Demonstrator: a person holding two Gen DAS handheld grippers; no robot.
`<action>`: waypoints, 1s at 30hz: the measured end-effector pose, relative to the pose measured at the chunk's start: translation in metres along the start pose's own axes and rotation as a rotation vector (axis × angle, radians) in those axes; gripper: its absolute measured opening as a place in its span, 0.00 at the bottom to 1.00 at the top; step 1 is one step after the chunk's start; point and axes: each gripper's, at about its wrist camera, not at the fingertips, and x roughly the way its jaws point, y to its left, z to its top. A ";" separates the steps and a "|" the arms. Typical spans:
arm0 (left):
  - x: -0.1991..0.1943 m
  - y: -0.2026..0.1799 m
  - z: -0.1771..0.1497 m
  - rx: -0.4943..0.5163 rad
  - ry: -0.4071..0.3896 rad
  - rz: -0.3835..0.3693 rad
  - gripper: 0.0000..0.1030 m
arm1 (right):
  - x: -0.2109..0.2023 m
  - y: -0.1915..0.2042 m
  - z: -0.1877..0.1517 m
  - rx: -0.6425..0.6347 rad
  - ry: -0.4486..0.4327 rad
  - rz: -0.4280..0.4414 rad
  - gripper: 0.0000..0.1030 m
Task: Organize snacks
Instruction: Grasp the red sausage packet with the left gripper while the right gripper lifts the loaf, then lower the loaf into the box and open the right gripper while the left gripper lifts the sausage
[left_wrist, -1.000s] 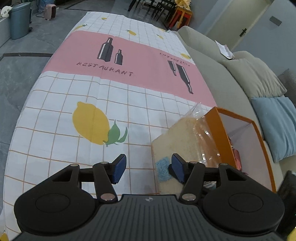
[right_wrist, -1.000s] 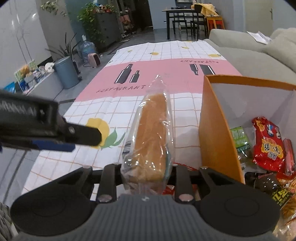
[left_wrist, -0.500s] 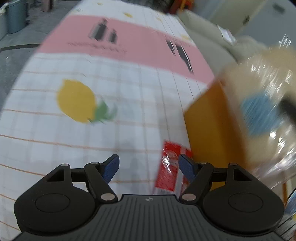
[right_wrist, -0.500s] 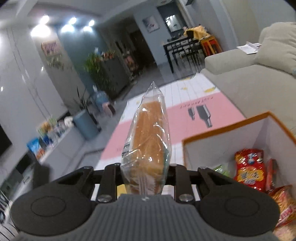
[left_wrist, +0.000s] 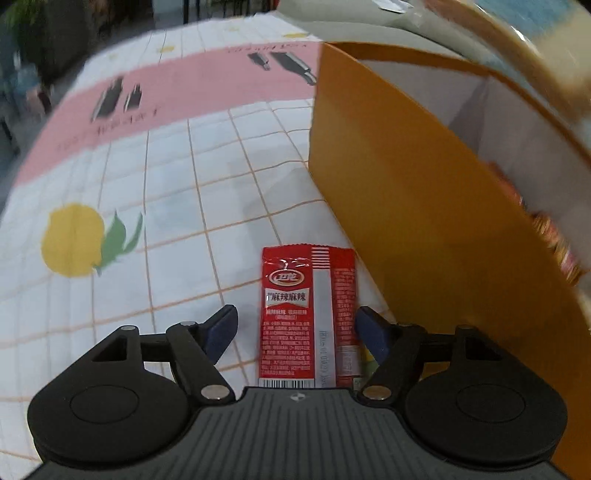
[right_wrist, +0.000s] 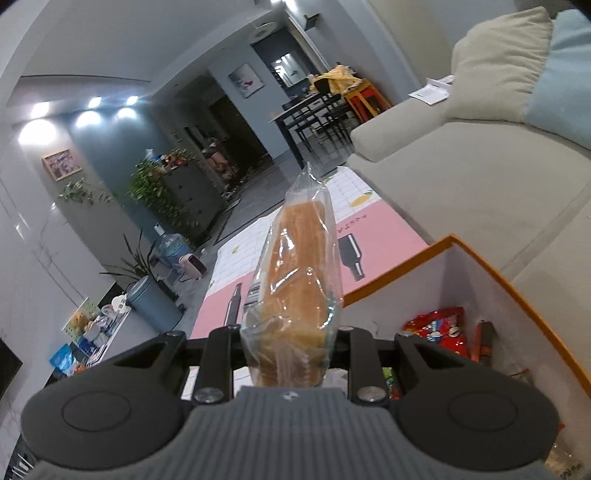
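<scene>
My right gripper (right_wrist: 290, 338) is shut on a bread loaf in clear plastic (right_wrist: 299, 273), held up in the air and pointing upward, above the near-left corner of the orange box (right_wrist: 517, 291). Red snack packets (right_wrist: 439, 328) lie inside the box. In the left wrist view a red snack sachet (left_wrist: 308, 314) lies flat on the tablecloth (left_wrist: 166, 192) beside the orange box wall (left_wrist: 406, 206). My left gripper (left_wrist: 297, 326) is open, its blue pads on either side of the sachet's near half, just above it. The blurred bread bag (left_wrist: 546, 40) shows at the top right.
A grey sofa (right_wrist: 461, 173) with cushions runs along the right of the cloth. A bin (right_wrist: 151, 302), plants and a water bottle stand on the floor at the left. The orange box stands close on the right of my left gripper.
My right gripper lifted the bread from the cloth up over the box. My left gripper moved to the red sachet that lay under the bread and now straddles it.
</scene>
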 end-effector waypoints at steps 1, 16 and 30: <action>0.000 -0.004 -0.004 0.030 -0.020 0.013 0.86 | 0.000 -0.001 0.002 0.001 0.001 -0.003 0.22; -0.024 0.007 0.008 -0.103 -0.063 -0.028 0.32 | 0.005 -0.010 0.004 -0.040 0.009 -0.007 0.22; -0.095 0.030 0.039 -0.242 -0.252 -0.077 0.32 | 0.025 -0.062 0.008 0.158 0.120 -0.063 0.22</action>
